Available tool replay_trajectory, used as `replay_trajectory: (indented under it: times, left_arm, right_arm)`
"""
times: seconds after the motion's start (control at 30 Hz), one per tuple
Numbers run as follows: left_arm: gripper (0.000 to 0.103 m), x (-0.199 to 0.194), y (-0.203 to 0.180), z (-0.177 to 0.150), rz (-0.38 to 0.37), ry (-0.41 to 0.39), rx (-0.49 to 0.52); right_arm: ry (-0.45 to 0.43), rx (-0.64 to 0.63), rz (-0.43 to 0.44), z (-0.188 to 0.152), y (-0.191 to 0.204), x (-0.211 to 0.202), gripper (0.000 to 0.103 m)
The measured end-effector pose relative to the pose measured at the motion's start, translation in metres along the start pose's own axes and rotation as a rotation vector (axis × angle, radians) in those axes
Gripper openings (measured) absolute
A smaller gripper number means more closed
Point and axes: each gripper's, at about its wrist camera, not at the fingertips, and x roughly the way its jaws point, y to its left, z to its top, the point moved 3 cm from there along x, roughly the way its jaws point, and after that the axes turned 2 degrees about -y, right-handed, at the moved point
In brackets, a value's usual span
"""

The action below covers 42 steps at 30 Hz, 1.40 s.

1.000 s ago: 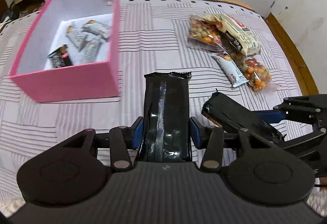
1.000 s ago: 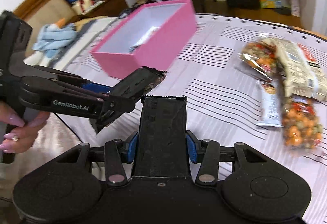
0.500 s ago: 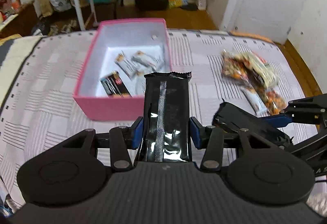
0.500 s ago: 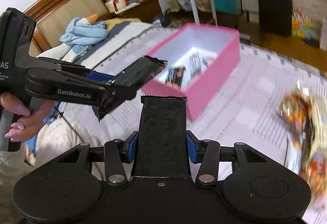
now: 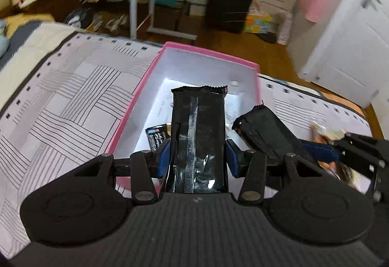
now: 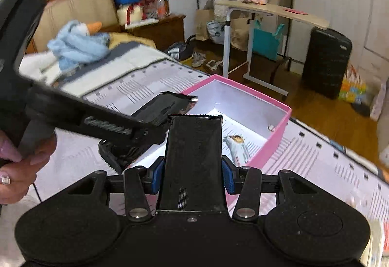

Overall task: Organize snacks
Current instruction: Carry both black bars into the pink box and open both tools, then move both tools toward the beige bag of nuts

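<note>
Snacks under inspection: two black foil bars, one per gripper, both poised over the pink box [image 5: 136,106], which sits on the striped bedspread [image 5: 60,96] toward its far edge.

Left side: the left gripper [image 5: 197,157] has its jaws clamped on the left black bar [image 5: 198,130] across the wrapper's width, the bar running forward along the fingers with its crimped end over the box's interior. Holding it lengthwise appears intended to let it drop flat among the contents. A small dark packet [image 5: 158,136] lies on the box floor beneath, near the left wall.

Centre: in the right wrist view the box's white floor carries a pale wrapped snack [image 6: 237,145] by the right wall.

Right side: the right gripper [image 6: 192,173] likewise has its jaws closed on the right black bar [image 6: 194,157], held over the box's near rim. In the left wrist view this bar sits just beside the left one, angled inward.

Beyond the box's right wall, loose snack bags [image 5: 325,135] lie on the bedspread, blurred; judged not yet sorted.

Risk noted: two bars converging on one opening may collide at release.
</note>
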Motion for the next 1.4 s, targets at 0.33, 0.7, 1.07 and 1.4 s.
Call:
replay_trajectory:
  times: [0.33,0.7,1.07,1.4]
  left_arm:
    - [0.046,0.087,0.028,0.003,0.084,0.073,-0.081]
    - [0.053,0.107,0.029,-0.01,0.136,0.121,-0.015]
    - [0.068,0.029,0.008,-0.007,0.061,-0.006,0.084]
    - [0.067,-0.052,-0.043,-0.011,-0.043,-0.037,0.248]
  right_arm:
    - [0.086,-0.143,-0.034,0.008,0.01,0.084,0.053]
    - [0.14,-0.175,-0.041,-0.006,0.013,0.109,0.065]
    - [-0.009,0.026,0.037,-0.005,-0.02,0.001,0.069]
    - [-0.038,0.069,-0.004,-0.014,-0.069,-0.122,0.069]
